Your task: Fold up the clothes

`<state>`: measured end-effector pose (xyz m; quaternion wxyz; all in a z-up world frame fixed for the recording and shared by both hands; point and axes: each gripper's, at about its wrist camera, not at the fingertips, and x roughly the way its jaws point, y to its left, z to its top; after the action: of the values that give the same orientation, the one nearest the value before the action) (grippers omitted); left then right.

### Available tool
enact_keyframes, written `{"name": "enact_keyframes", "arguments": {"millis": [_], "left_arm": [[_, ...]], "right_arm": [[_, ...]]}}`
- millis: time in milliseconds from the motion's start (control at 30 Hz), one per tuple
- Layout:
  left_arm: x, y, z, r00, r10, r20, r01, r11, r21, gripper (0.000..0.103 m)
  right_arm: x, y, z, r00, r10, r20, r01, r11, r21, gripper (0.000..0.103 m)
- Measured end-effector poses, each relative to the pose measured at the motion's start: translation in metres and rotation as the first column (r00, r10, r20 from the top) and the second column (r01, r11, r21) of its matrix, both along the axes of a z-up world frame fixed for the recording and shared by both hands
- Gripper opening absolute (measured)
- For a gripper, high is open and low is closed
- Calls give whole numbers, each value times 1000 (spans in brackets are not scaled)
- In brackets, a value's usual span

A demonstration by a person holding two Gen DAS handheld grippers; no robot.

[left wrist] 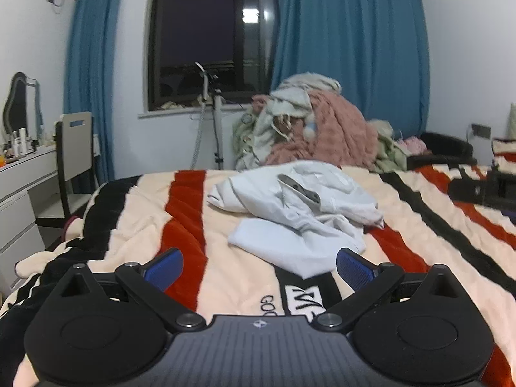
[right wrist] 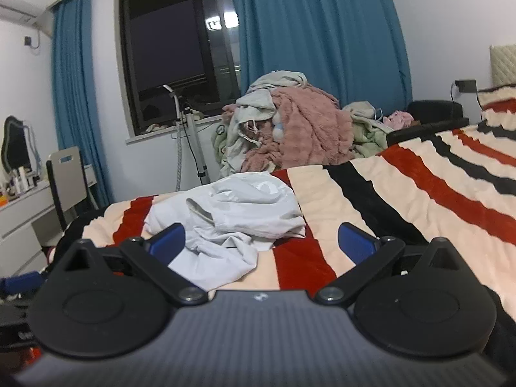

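Observation:
A crumpled white garment (left wrist: pixel 300 209) lies on the striped bed blanket (left wrist: pixel 135 219), ahead of my left gripper (left wrist: pixel 259 266). That gripper is open, its blue pads wide apart and empty, just short of the cloth's near edge. In the right wrist view the same white garment (right wrist: pixel 232 216) sits ahead and slightly left of my right gripper (right wrist: pixel 261 242), which is also open and holds nothing. Its left fingertip (right wrist: pixel 169 242) overlaps the cloth's edge in the picture; I cannot tell if it touches.
A heap of pink and pale clothes (left wrist: pixel 309 125) is piled beyond the bed under the window with blue curtains (left wrist: pixel 348 58). A white desk (left wrist: pixel 22 190) and chair (left wrist: pixel 74 151) stand at left. A white stand (left wrist: pixel 214 122) rises by the window. A black object (left wrist: pixel 483 190) lies on the bed at right.

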<state>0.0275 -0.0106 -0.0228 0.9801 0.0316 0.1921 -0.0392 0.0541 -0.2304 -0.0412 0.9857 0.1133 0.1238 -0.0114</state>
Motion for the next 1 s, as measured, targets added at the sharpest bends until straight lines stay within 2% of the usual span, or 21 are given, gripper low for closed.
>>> {"name": "enact_keyframes", "arguments": {"millis": [167,233,333,500,600,733,833,867,967,1000], "left_arm": [[29,-11,4,995,-84,-60,87,995,47,101],[42,-13,2,989,-122,-80,126,991,42,101],[68,-17,-14,983,-145,-116,152,987,54,101],[113,-25,-50,973,-151,-172,161,986,48,96],[135,-34,-67,971,-169,-168,180,982,56,95],[154,-50,-90,964,-205,-171,221,972,81,90],[166,-64,-102,958,-221,-180,243,964,107,82],[170,-67,-103,961,-207,-182,230,966,115,79],[181,-73,-105,967,-165,-194,193,972,135,63],[184,-73,-106,967,-152,-206,181,975,129,54]], "right_arm": [[24,-19,10,998,53,-28,-51,997,62,101],[41,-28,15,996,82,-39,-78,992,96,101],[71,-42,13,992,117,-57,-107,982,154,100],[134,-45,-10,975,181,-130,-152,966,209,96],[176,-37,-27,959,240,-152,-205,955,216,96],[226,-15,-42,936,309,-167,-282,945,168,94],[254,2,-51,920,342,-190,-323,938,125,80],[261,6,-55,916,347,-201,-331,937,110,79],[283,20,-64,903,361,-234,-355,932,67,72],[288,21,-67,902,355,-246,-352,934,59,62]]}}
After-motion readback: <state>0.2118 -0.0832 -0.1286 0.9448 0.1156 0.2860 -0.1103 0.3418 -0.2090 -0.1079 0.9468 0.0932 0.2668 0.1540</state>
